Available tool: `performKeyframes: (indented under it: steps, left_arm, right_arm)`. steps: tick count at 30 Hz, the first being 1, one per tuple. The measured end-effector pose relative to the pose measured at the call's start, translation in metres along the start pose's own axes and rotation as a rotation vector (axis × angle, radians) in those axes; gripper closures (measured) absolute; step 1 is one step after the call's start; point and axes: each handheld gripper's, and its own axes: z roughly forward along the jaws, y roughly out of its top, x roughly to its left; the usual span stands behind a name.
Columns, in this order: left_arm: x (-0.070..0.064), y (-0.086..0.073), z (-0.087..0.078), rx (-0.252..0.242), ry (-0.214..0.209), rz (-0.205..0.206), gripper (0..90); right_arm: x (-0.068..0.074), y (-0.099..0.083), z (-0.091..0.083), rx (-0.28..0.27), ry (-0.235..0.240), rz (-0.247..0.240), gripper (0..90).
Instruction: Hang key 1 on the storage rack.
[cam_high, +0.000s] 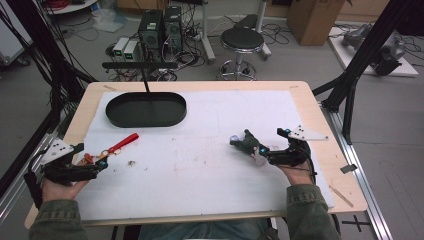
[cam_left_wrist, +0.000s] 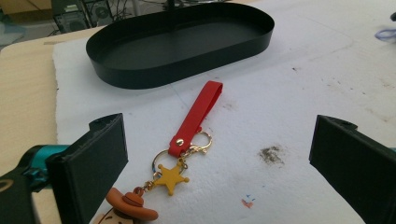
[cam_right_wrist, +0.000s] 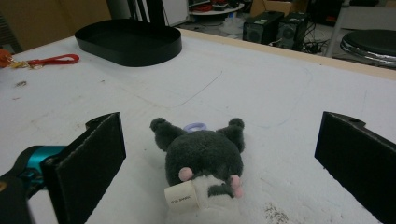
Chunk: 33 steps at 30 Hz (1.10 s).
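A keychain with a red strap (cam_high: 123, 143), gold rings, a yellow star (cam_left_wrist: 171, 178) and a small cowboy-hat figure (cam_left_wrist: 130, 205) lies on the white mat at the left. My left gripper (cam_high: 98, 166) sits at its near end, open, with the star and figure between the jaws (cam_left_wrist: 219, 149). A grey plush toy (cam_high: 244, 144) with a lilac loop and a white tag lies at the right. My right gripper (cam_high: 254, 151) is open around it (cam_right_wrist: 223, 137); neither jaw touches the plush (cam_right_wrist: 204, 161).
A black oval tray (cam_high: 146, 120) stands at the back left of the mat, with a thin black post and crossbar (cam_high: 140, 65) rising behind it. A dark smudge (cam_left_wrist: 271, 154) marks the mat. Beyond the table are a stool (cam_high: 242, 42), computers and a cardboard box.
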Motion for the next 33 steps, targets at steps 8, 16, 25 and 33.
performKeyframes:
  steps: [8,16,25,33]
  left_arm:
    - [0.001,0.0,-0.001,-0.008,0.006,0.001,4.6]
    - [0.003,-0.001,0.0,-0.003,0.006,-0.001,4.6]
    - [0.002,0.0,0.002,0.007,-0.002,0.001,4.6]
    - [0.009,0.01,0.005,0.021,-0.006,0.008,4.6]
  right_arm:
    - [0.0,-0.001,0.0,0.013,-0.008,0.005,0.9]
    - [0.0,-0.001,0.001,0.012,-0.011,0.003,0.9]
    - [0.0,-0.001,0.002,0.016,-0.009,0.002,0.9]
    - [0.0,-0.002,0.003,0.024,-0.033,0.007,0.9]
